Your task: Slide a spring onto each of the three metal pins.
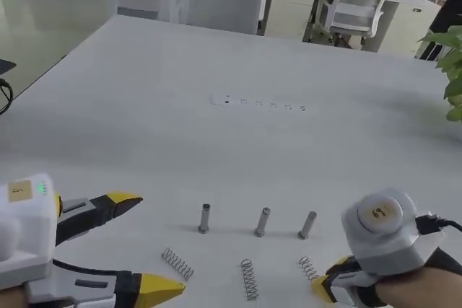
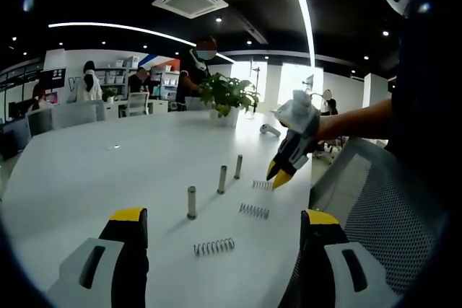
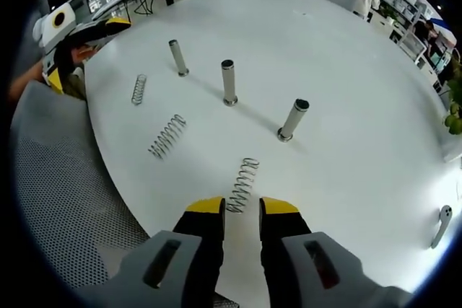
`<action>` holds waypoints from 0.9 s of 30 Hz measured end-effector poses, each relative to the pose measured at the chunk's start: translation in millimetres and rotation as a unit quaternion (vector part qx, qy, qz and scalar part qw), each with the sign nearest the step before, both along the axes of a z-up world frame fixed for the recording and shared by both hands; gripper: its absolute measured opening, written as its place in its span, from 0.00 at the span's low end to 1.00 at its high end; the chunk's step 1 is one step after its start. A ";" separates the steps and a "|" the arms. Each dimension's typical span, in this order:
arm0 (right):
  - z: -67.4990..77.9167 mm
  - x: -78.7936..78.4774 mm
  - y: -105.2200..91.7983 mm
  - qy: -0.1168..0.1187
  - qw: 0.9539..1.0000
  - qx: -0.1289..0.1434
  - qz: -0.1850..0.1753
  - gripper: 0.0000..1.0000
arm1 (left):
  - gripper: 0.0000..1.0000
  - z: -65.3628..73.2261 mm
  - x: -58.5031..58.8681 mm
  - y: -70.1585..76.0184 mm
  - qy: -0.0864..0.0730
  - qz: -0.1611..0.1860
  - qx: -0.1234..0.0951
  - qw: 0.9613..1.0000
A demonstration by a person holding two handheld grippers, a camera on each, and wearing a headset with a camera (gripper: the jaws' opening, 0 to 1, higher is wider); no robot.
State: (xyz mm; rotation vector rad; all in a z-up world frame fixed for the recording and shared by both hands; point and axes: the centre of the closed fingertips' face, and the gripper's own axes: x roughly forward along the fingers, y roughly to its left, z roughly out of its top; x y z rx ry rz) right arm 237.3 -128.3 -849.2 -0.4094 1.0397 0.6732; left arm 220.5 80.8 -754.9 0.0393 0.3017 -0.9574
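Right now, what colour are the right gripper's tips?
Yellow; right gripper tips show best in the right gripper view.

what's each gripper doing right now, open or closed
Left gripper: open wide, empty.
Right gripper: open narrowly, tips at one end of a spring, not clamped.

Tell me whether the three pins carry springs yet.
No, bare: the pins stand upright, and three springs lie loose on the table.

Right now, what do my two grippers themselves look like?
Both are alike: pale grey-white plastic bodies, black jaws ending in yellow tips. The left gripper carries a yellow label and a green light on its housing. The right gripper has a yellow mark on a rounded white cap, and a black cable runs from it.
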 end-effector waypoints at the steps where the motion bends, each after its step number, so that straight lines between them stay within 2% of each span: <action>1: -1.4 -0.1 -0.7 0.001 1.000 -0.002 -0.001 0.16 | 0.84 -0.1 0.1 0.2 0.000 0.000 0.000 1.000; 8: -4.5 -3.3 -0.3 0.015 1.000 -0.002 -0.006 0.14 | 0.84 -2.1 0.3 1.2 0.003 0.001 -0.001 1.000; 18: -5.9 -1.0 -1.4 0.020 1.000 -0.007 -0.009 0.12 | 0.83 -4.4 0.4 -0.5 0.007 -0.001 -0.001 1.000; 27: -7.6 -0.1 -3.6 0.016 0.999 -0.027 0.012 0.09 | 0.83 -3.8 2.3 2.2 0.008 0.001 0.000 1.000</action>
